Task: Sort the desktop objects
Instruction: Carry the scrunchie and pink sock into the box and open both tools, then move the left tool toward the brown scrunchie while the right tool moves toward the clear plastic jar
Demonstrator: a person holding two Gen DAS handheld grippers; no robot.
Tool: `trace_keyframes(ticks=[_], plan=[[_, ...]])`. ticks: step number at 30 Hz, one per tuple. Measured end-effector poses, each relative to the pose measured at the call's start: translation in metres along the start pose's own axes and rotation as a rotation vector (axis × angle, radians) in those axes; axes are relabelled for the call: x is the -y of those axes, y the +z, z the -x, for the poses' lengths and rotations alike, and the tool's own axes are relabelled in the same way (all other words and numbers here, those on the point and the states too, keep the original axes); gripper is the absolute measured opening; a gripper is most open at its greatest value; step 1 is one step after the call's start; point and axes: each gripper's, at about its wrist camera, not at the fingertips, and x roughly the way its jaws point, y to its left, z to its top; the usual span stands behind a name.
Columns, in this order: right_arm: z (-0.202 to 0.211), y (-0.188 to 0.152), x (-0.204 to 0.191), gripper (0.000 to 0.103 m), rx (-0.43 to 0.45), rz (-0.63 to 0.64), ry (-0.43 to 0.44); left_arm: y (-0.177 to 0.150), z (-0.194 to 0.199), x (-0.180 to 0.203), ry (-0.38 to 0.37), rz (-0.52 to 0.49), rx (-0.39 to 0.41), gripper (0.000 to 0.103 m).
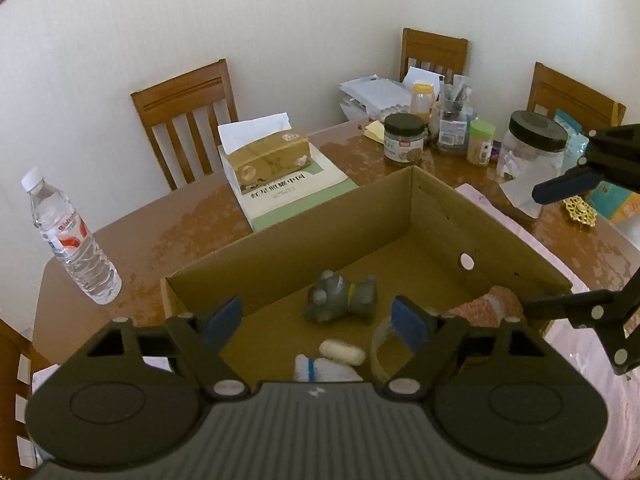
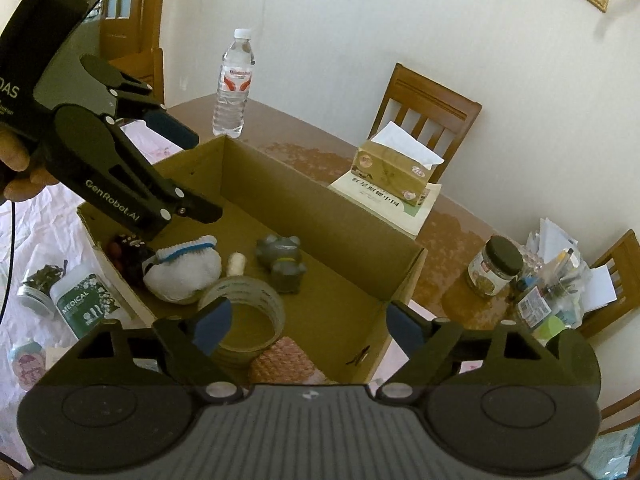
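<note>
An open cardboard box (image 1: 360, 216) (image 2: 320, 200) stands on the wooden table. In it lie a grey toy animal (image 1: 340, 298) (image 2: 282, 260), a white rolled sock with a blue stripe (image 2: 184, 272) (image 1: 320, 368), a small white capsule (image 1: 342, 352) (image 2: 237, 263), a roll of clear tape (image 2: 244, 320) (image 1: 380, 344) and a pink knitted item (image 2: 280, 360) (image 1: 492, 306). My left gripper (image 1: 318, 322) is open and empty above the box's near side; it also shows in the right wrist view (image 2: 192, 172). My right gripper (image 2: 308, 326) is open and empty over the box's other side.
A water bottle (image 1: 72, 240) (image 2: 236, 84), a tissue box (image 1: 268, 160) on a book (image 1: 296, 196), jars (image 1: 403, 140) and a pen holder (image 1: 454, 120) stand on the table. A green medical bottle (image 2: 86, 300) lies beside the box. Wooden chairs (image 1: 188, 116) ring the table.
</note>
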Motion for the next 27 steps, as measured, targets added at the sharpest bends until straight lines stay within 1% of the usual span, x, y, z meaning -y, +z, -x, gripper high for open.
trace_keyframes(ticks=[2,4,7,11,14,21,27], plan=[[0.002,-0.001,-0.002,0.088,0.005,-0.005,0.007,-0.002,0.004,0.000,-0.002,0.002,-0.005,0.084],[0.005,-0.003,-0.005,0.088,0.013,-0.009,0.012,-0.003,0.009,0.000,-0.002,0.008,-0.008,0.088],[0.011,-0.006,-0.010,0.089,0.029,-0.006,0.017,-0.009,0.018,0.002,-0.006,0.018,-0.001,0.090],[0.019,-0.011,-0.016,0.091,0.043,-0.005,0.019,-0.017,0.028,0.007,0.002,0.019,-0.011,0.090],[0.023,-0.014,-0.021,0.094,0.052,-0.009,0.025,-0.025,0.035,0.010,-0.007,0.026,-0.026,0.090],[0.039,-0.025,-0.035,0.094,0.064,-0.006,0.051,-0.048,0.054,0.025,-0.006,0.021,-0.056,0.090],[0.053,-0.036,-0.044,0.095,0.077,-0.009,0.073,-0.071,0.063,0.033,-0.021,0.090,-0.092,0.090]])
